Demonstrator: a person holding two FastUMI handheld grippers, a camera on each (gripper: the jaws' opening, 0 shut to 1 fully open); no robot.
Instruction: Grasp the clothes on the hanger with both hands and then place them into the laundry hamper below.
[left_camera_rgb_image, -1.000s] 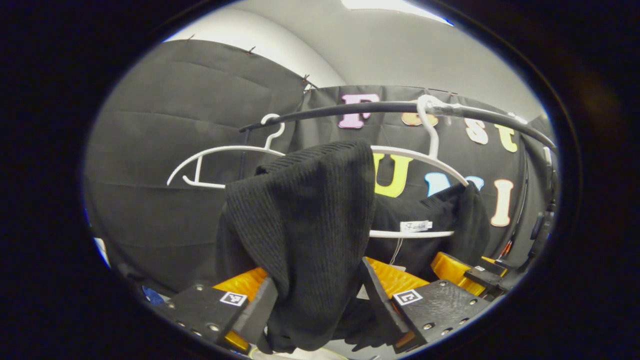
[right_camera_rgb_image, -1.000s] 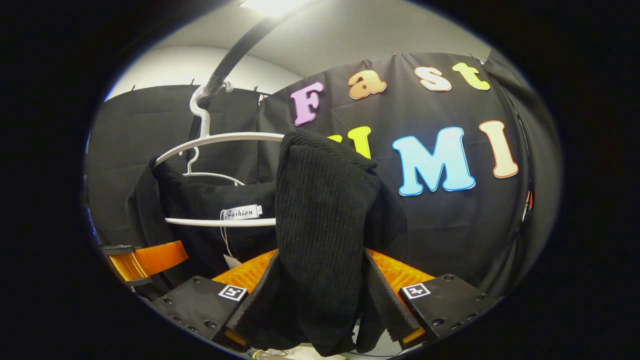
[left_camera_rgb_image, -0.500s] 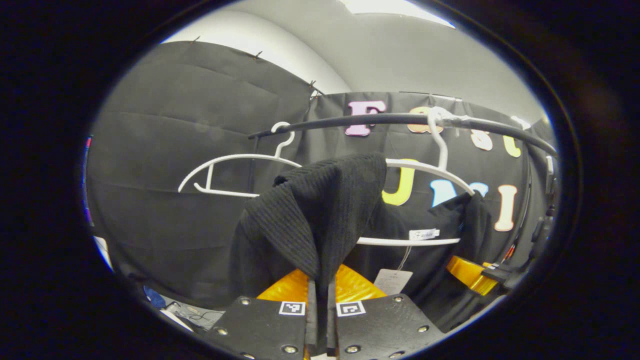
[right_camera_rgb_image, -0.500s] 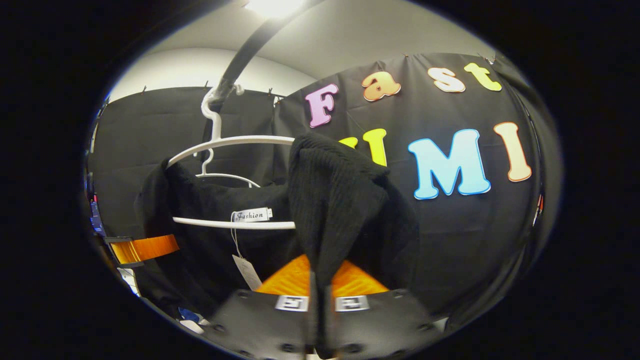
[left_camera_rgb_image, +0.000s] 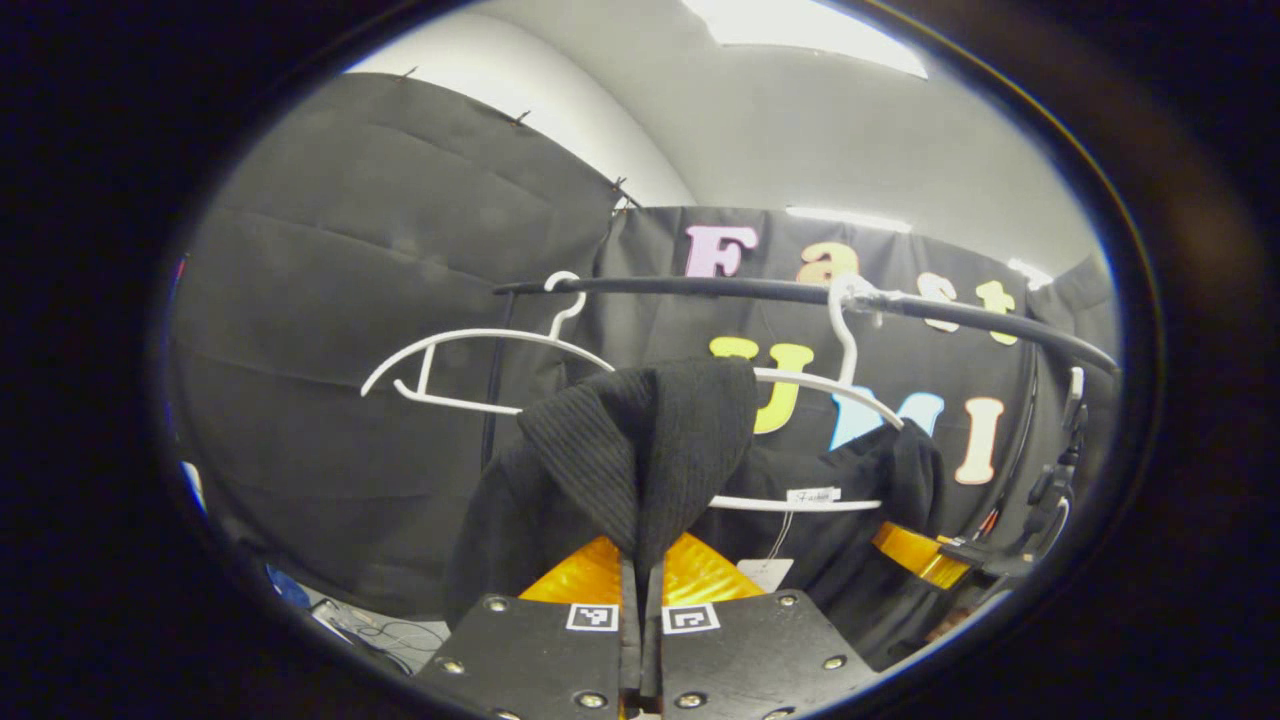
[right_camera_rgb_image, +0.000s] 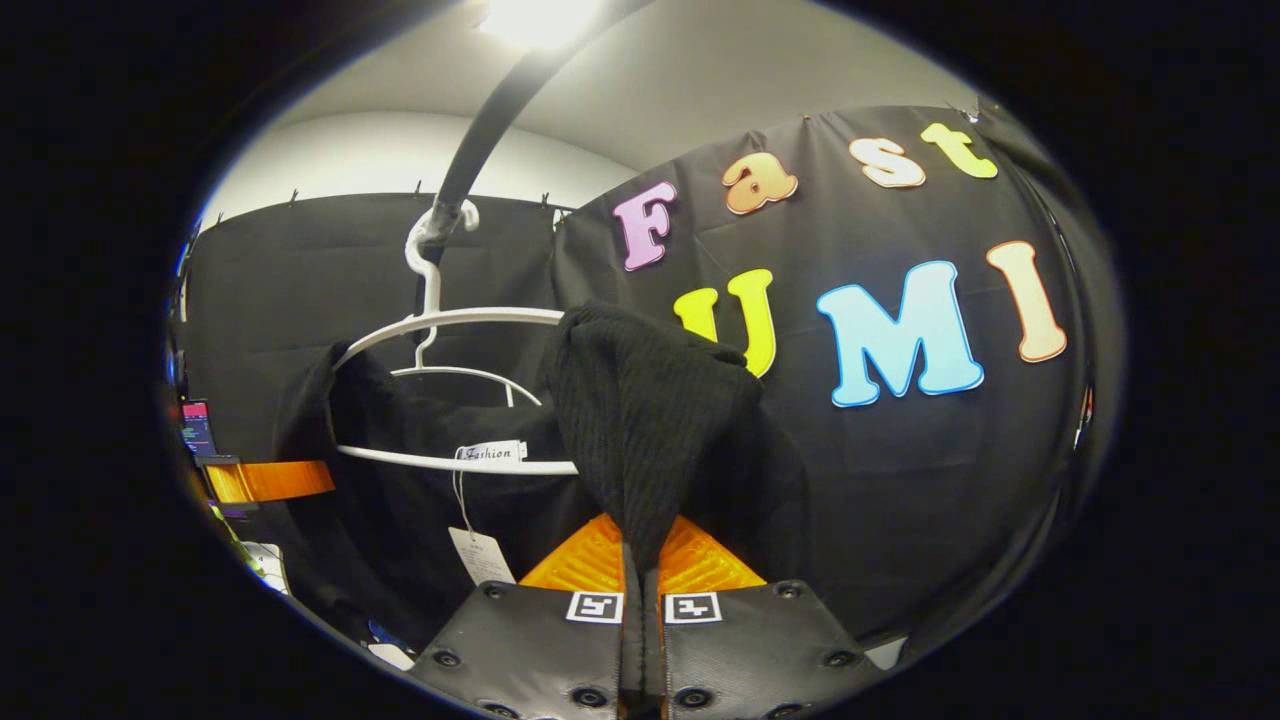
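- Left gripper view: a black rail (left_camera_rgb_image: 760, 291) crosses the booth, and everything below is placed against it.
- A black knit garment (left_camera_rgb_image: 640, 450) hangs under the rail on a white hanger (left_camera_rgb_image: 820, 385); one shoulder is pulled off the hanger and bunched toward the camera.
- A second, bare white hanger (left_camera_rgb_image: 470, 345) hooks on the rail farther along.
- The left gripper (left_camera_rgb_image: 640, 640) sits below the rail, its jaws clenched on a fold of the garment.
- Right gripper view: the rail (right_camera_rgb_image: 480, 130) runs overhead, the hanger (right_camera_rgb_image: 440, 325) hooked to it.
- The garment (right_camera_rgb_image: 650, 420) drapes beneath, and the right gripper (right_camera_rgb_image: 640, 640) below has its jaws clamped on the other shoulder's fold.
- A white tag (right_camera_rgb_image: 480, 555) dangles from the collar, under the hanger's bar.
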